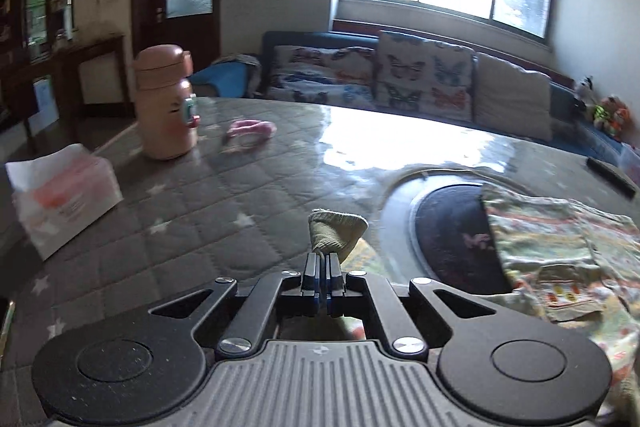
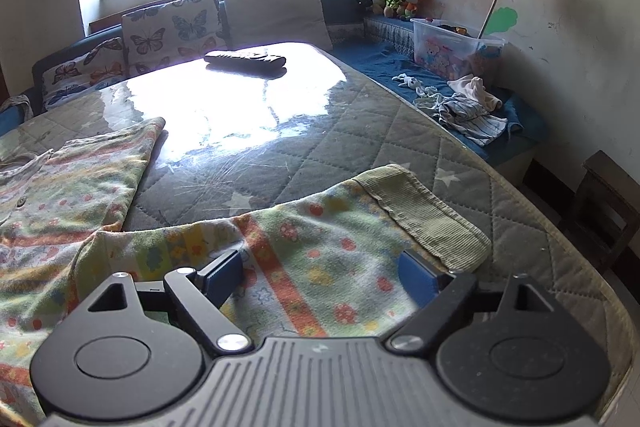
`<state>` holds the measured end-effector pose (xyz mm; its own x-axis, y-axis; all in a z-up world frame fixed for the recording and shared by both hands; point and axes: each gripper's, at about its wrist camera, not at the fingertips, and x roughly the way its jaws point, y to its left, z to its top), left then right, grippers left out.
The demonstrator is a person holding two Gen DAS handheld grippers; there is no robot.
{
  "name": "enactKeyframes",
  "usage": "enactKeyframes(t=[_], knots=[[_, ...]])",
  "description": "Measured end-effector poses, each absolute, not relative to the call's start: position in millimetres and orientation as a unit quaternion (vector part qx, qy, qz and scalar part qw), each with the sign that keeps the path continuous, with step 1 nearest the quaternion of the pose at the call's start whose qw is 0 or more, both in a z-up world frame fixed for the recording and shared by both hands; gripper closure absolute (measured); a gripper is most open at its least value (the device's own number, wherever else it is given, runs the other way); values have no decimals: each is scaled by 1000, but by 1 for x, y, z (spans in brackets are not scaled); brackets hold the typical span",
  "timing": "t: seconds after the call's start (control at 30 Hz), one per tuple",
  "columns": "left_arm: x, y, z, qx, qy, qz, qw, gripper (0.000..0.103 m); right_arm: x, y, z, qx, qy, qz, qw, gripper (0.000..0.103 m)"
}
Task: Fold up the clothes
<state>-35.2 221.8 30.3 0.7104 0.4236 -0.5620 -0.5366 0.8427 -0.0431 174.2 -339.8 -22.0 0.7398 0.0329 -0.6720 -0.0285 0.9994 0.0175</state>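
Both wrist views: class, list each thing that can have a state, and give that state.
Left gripper: shut on ribbed green cuff.
Right gripper: open, above the sleeve.
Floral patterned cotton garment: spread out, unfolded.
Its sleeve: lying flat on the quilted table cover.
Pink flask: upright, lid closed.
Black remote control: lying flat.

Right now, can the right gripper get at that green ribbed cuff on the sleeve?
Probably yes. The right gripper is open above the sleeve, and the ribbed cuff lies flat just ahead to the right, nothing on it.
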Motion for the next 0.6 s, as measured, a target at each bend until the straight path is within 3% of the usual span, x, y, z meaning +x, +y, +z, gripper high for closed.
enactKeyframes(t=[0.43, 0.47, 0.57, 0.6], knots=[[-75, 243, 5, -145, 319, 310, 884, 98, 174, -336, -21, -2, 363, 16, 932, 14], [-73, 241, 8, -141, 317, 308, 886, 95, 174, -336, -21, -1, 364, 15, 931, 14], [-57, 239, 10, -116, 319, 305, 890, 72, 174, -336, -21, 1, 364, 15, 931, 14], [-52, 240, 9, -112, 321, 304, 890, 71, 174, -336, -21, 1, 364, 15, 931, 14]])
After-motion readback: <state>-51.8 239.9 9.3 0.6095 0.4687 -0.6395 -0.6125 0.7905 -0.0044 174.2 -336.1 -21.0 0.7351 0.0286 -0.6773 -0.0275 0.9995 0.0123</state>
